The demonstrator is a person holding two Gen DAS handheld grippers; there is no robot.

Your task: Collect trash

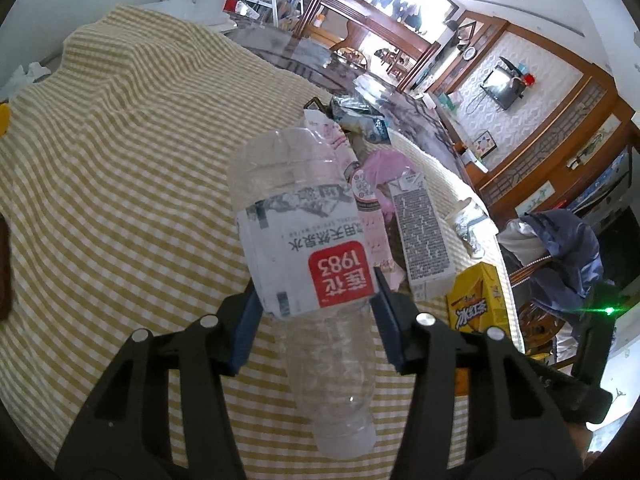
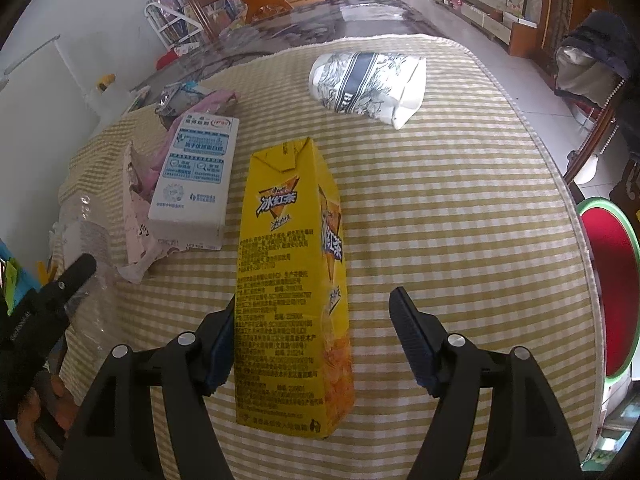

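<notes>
A clear plastic bottle with a white and red label lies along my left gripper, neck toward the camera. Both blue pads press on the label's sides. The bottle also shows at the left edge of the right wrist view. A yellow iced-tea carton lies flat on the checked tablecloth between the jaws of my right gripper. The left pad is against the carton and the right pad stands clear of it, so this gripper is open.
A white milk carton rests on a pink wrapper, with a foil packet behind it. A crushed paper cup lies at the far side. The table edge curves on the right, beside a red stool and a jacket-draped chair.
</notes>
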